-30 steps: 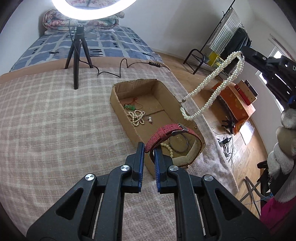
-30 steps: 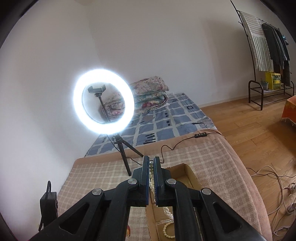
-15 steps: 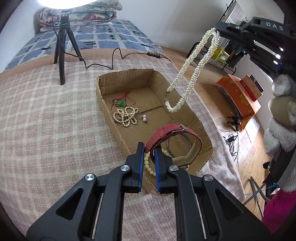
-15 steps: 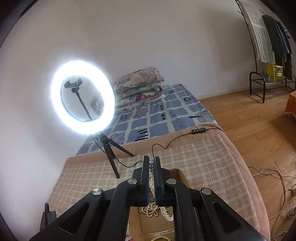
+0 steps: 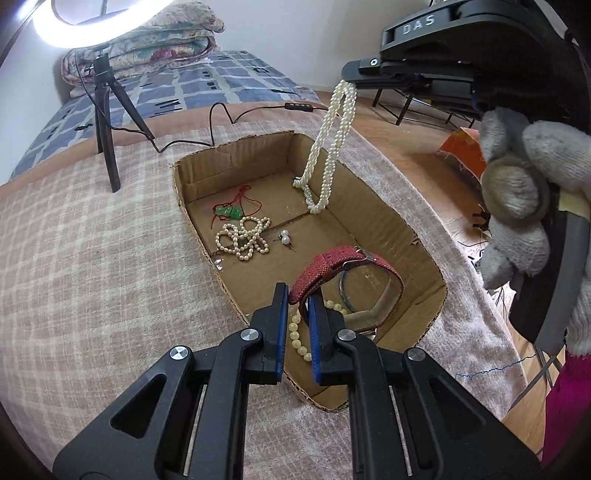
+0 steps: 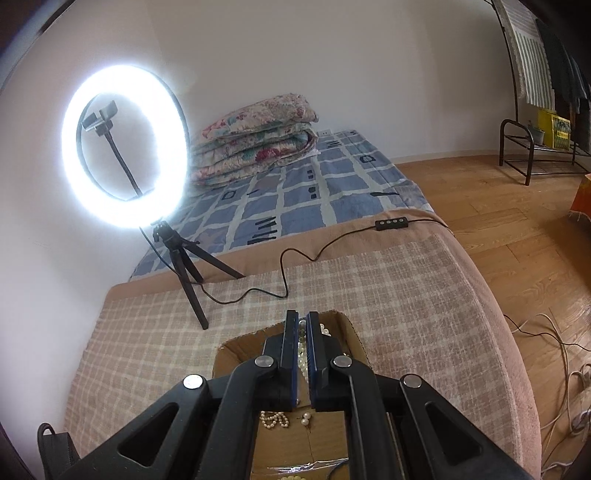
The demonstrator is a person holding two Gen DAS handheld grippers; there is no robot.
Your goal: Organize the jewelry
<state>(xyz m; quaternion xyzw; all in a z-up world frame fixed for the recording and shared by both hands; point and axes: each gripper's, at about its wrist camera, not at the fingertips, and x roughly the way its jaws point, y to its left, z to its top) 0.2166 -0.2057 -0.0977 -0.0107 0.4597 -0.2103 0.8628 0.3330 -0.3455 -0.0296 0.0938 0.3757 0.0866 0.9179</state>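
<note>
Left wrist | left gripper [image 5: 297,295] low, level, clamping red strap [image 5: 332,264] | right gripper [image 5: 349,79] raised, pinching pearl necklace [image 5: 327,147] over box [image 5: 424,258]

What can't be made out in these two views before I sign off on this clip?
- Watch face: left wrist view, the strap turns it away.
- Bead bracelet: left wrist view, half hidden behind the left gripper.
- Pearl necklace in the right gripper: right wrist view shows only a sliver between the fingers.
- Box contents: right wrist view, mostly blocked by the gripper body.
- Ring light: left wrist view, cut by the top edge.
</note>
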